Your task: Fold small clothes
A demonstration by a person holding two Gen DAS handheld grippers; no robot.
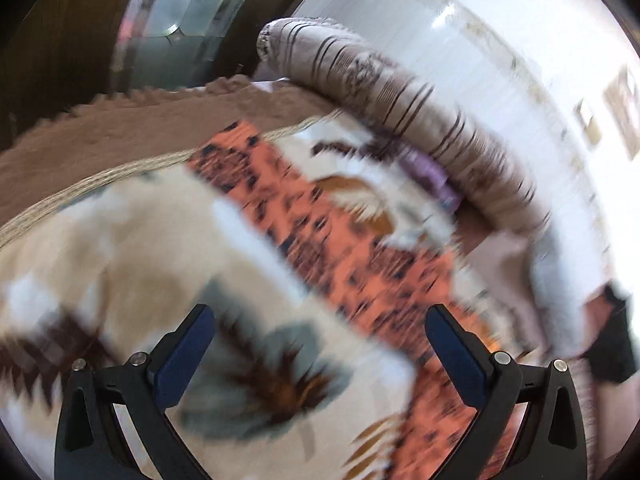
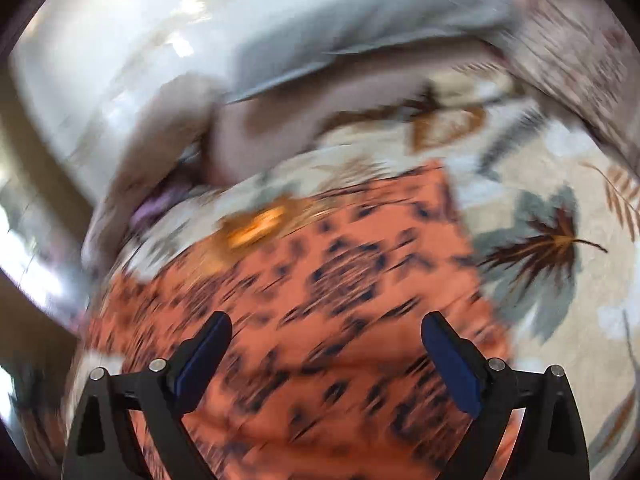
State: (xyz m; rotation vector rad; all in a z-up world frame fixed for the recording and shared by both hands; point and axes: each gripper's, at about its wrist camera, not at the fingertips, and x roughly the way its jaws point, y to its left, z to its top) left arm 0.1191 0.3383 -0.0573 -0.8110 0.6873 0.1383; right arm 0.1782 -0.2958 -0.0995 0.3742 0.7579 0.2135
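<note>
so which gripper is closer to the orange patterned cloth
Right. The right gripper hangs open directly over the orange cloth; the left gripper is open over the leaf-print bedspread, with the cloth off to its right.

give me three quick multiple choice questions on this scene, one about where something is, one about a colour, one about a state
1. What does the patterned garment lie on?
A. a leaf-print bed cover
B. a bare wooden floor
C. a glass table

2. What is the garment's main colour?
A. green
B. orange with dark marks
C. plain white

3. How do the two hand-held grippers stand?
A. both shut on the garment
B. one open, one shut
C. both open, holding nothing

Answers:
1. A: the garment is spread on the leaf-print bed cover, whose leaves show around it.
2. B: its cloth is orange with dark blotches in both views.
3. C: the left hand-held gripper and the right hand-held gripper each have blue pads wide apart with nothing between them.
</note>
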